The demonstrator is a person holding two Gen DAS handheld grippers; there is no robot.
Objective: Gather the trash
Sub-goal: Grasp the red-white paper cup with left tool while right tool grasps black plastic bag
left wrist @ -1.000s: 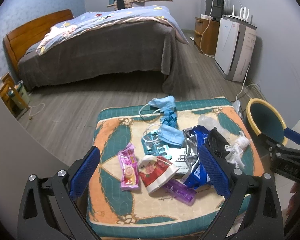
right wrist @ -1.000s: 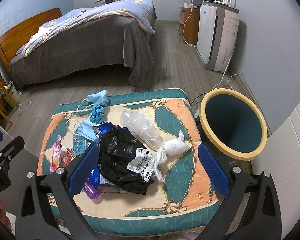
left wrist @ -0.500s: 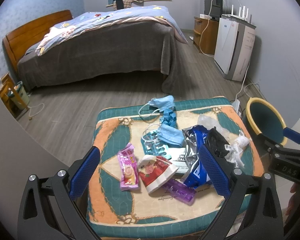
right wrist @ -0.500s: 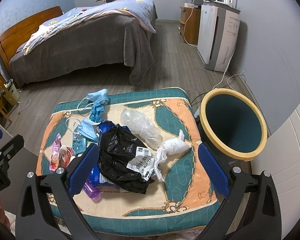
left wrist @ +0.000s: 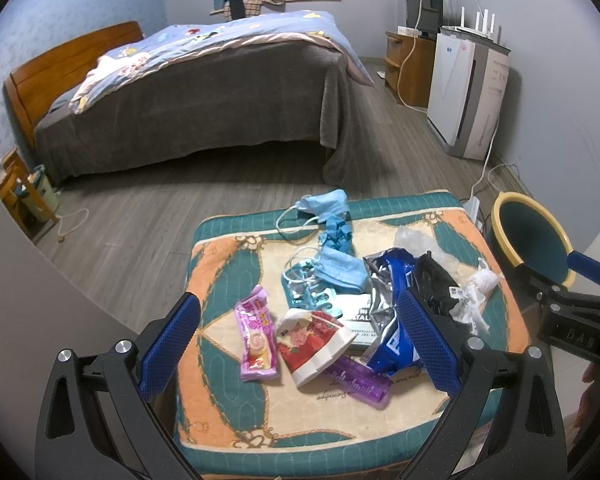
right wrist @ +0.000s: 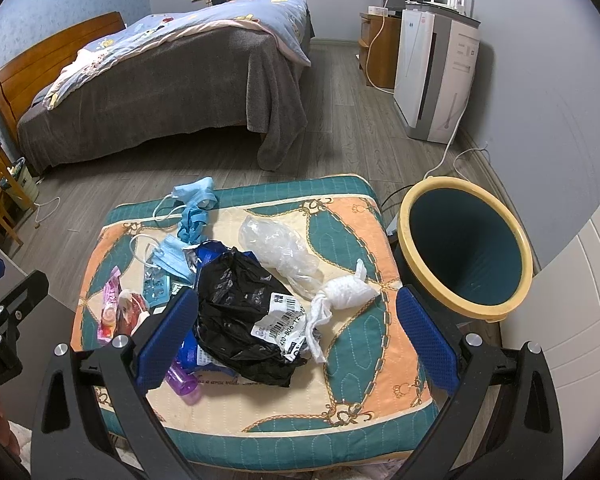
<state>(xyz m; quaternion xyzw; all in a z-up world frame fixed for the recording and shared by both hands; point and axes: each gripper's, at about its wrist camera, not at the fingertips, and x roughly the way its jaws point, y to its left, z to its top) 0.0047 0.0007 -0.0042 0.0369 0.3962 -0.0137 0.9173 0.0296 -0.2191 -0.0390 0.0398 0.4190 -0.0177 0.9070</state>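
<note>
So both grippers are hanging over the near edge of the cushion (right wrist: 340, 216) with their jaws wide apart and nothing in them. Left gripper (left wrist: 298, 344) is lining up around the red wrapper (left wrist: 314, 340), right gripper (right wrist: 296, 334) is framing the black bag (right wrist: 240, 312) and the white tissue wad (right wrist: 344, 292) next to it.

All the trash is piled on the cushion, and the bin (right wrist: 464, 254) is sitting just off the cushion's right side, looking empty as far as I can see.

If I were doing this step I'd start with the right gripper on the tissue wad, since it's the piece lying closest to the bin side of the cushion. Pinch it at the fat middle, not the loose tail, or it'll probably unravel. The black bag is floppy, so grab a bunched fold.

View differences: the left wrist camera is showing the pink candy wrapper (left wrist: 256, 340) and purple tube (left wrist: 358, 384) properly, while the right one is mostly hiding them behind its finger. Only the right camera is looking down into the bin.
</note>
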